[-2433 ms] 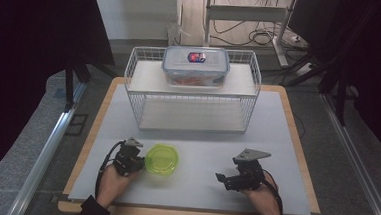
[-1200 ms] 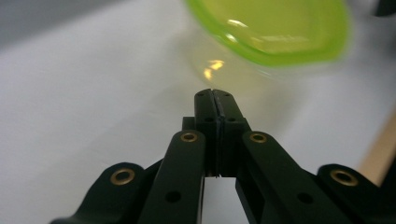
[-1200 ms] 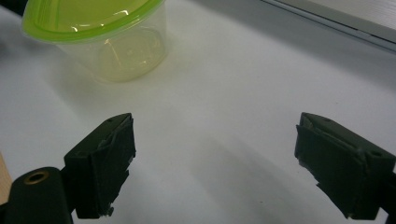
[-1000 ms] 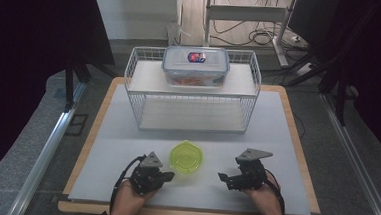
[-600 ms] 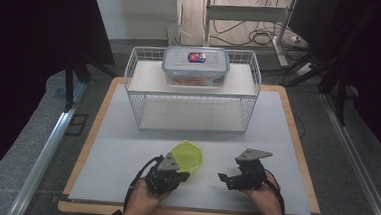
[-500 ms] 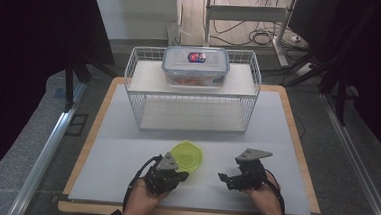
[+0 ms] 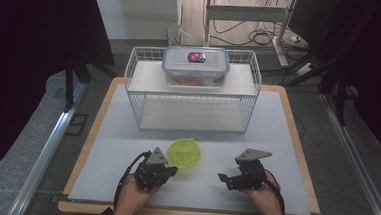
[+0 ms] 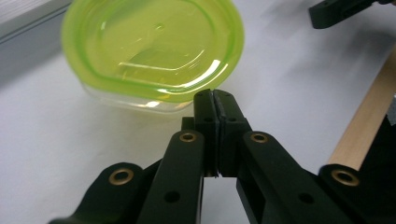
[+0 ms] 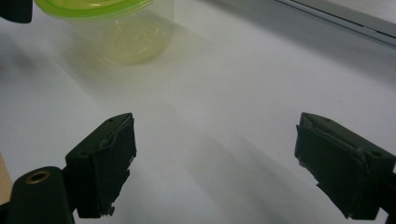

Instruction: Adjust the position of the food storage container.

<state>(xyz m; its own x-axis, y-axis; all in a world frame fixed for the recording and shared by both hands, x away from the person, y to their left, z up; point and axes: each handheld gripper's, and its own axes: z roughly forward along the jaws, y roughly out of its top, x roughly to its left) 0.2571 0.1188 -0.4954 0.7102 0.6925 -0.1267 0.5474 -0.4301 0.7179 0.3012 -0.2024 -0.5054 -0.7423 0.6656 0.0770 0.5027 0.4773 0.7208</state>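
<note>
A small clear container with a lime-green lid [image 7: 185, 153] stands on the white mat, near the front and just left of centre. My left gripper [image 7: 173, 170] is at its near-left side. In the left gripper view its jaws are pressed shut [image 8: 215, 95], with the tips against the container [image 8: 154, 46] just under the lid's rim and nothing between them. My right gripper [image 7: 227, 178] rests on the mat to the container's right, pointing left. Its jaws stand wide open [image 9: 215, 128] around bare mat, and the container [image 9: 121, 28] is farther ahead.
A white wire rack [image 7: 191, 95] stands across the back of the mat, with a clear blue-rimmed storage box [image 7: 196, 65] on its top shelf. The wooden table edge [image 7: 182, 214] runs along the front. One jaw of the right gripper [image 8: 336, 9] shows beyond the container.
The left gripper has moved to the right along the front of the mat, and the green-lidded container has slid right ahead of it. The right gripper has stayed put.
</note>
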